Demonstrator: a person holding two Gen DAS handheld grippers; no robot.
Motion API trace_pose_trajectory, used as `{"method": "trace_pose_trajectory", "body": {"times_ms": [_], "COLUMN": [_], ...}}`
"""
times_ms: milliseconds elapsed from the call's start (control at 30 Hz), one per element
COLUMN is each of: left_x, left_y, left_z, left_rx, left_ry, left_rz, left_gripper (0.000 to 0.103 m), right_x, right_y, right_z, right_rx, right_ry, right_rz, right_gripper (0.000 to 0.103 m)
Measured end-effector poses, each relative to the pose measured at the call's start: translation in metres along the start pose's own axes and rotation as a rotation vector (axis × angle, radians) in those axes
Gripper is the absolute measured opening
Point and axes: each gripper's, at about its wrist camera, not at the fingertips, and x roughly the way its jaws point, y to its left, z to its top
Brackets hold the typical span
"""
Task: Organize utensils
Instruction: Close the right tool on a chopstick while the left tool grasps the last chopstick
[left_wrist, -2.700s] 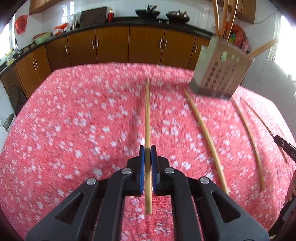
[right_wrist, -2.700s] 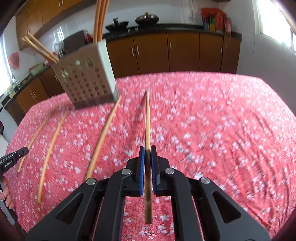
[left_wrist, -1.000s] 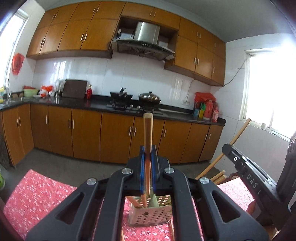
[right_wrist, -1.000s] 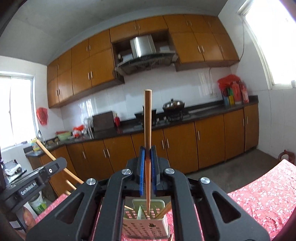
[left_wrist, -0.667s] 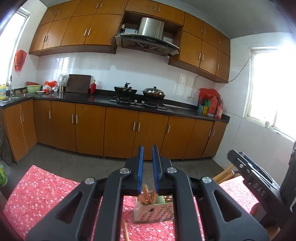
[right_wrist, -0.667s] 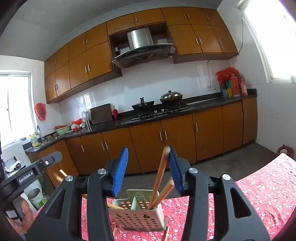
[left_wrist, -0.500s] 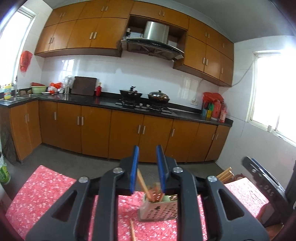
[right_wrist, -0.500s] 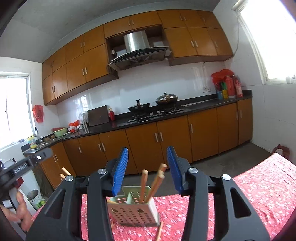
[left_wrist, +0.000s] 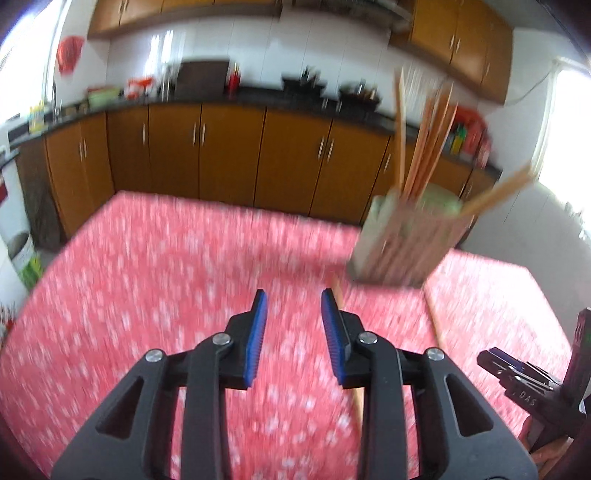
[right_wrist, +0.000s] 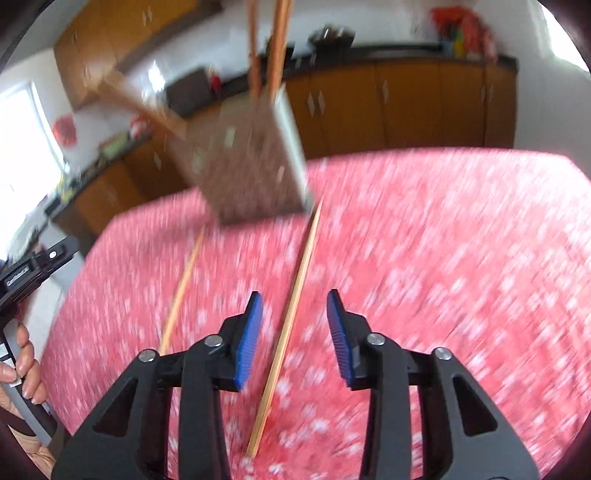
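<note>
A perforated utensil holder (left_wrist: 402, 243) with several wooden chopsticks upright in it stands on the red flowered tablecloth (left_wrist: 147, 295); the right wrist view shows the holder (right_wrist: 251, 158) too. My left gripper (left_wrist: 291, 332) is open and still opening, with nothing between its blue pads. One loose chopstick (left_wrist: 347, 354) lies just right of its right finger. My right gripper (right_wrist: 293, 332) is open with its jaws closing. A chopstick (right_wrist: 291, 306) lies on the cloth in the gap between its pads, untouched. Another chopstick (right_wrist: 181, 291) lies to the left.
Both views are motion-blurred. The right gripper (left_wrist: 517, 376) shows at the left view's right edge. At the right view's left edge is the left gripper (right_wrist: 33, 269), held by a hand (right_wrist: 26, 369). Brown kitchen cabinets (left_wrist: 221, 155) stand beyond the table. A further chopstick (left_wrist: 434, 321) lies near the holder.
Both grippers let go of the chopsticks they held over the holder, which dropped in. Both then sank and tipped down toward the tablecloth with jaws apart.
</note>
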Motion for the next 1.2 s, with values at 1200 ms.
{"method": "trace_pose_trajectory", "body": {"times_ms": [1200], "left_x": [0.086], "left_y": [0.006], "left_z": [-0.031], "left_rx": [0.089], "left_ry": [0.246], "left_rz": [0.088], "left_gripper": [0.009], "right_x": [0.033], "right_y": [-0.028], "right_z": [0.002], "right_rx": [-0.015], "right_ry": [0.037], "right_rz": [-0.194], "right_gripper": [0.008]}}
